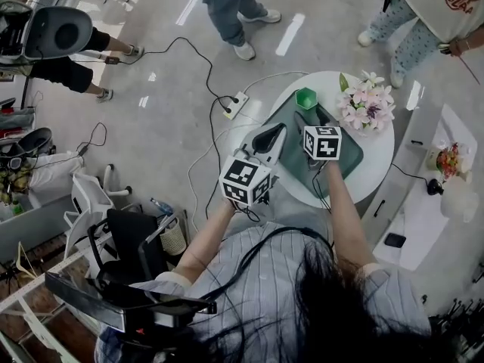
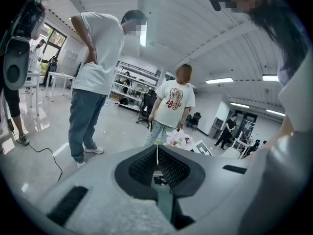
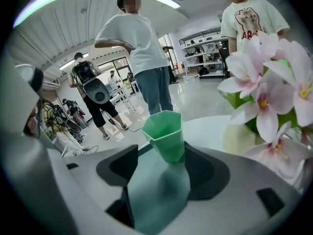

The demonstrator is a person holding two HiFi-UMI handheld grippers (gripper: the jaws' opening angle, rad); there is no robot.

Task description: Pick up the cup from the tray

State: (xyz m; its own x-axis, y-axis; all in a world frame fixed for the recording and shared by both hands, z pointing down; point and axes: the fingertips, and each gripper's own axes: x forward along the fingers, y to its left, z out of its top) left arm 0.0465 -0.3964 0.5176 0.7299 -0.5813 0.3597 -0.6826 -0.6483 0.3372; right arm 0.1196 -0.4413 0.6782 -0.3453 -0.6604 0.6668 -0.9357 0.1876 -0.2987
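At the far left of the head view a cable trails over the grey floor to a white power strip (image 1: 236,104). A person in jeans (image 1: 231,6) stands beyond it.

Next comes the left gripper (image 1: 272,134), held over the near-left edge of the round white table (image 1: 378,169). In its own view the left gripper (image 2: 157,153) has its jaws clenched together, with only a thin seam between the ribbed pads and nothing caught in them.

The green faceted cup (image 1: 306,98) stands upright at the far end of the dark green tray (image 1: 349,153), which lies on the table.

The right gripper (image 1: 319,118) hangs low over the tray just behind the cup. In the right gripper view its jaws are spread wide (released, gripping nothing). The cup (image 3: 166,133) sits on the tray (image 3: 156,195) at the mouth of the right gripper (image 3: 164,173), roughly centred between the two tips. Neither pad is seen pressing on it.

To the right of the cup, a bunch of pale pink flowers (image 1: 368,104) stands on the table beside the tray. In the right gripper view the flowers (image 3: 269,82) crowd the right edge.
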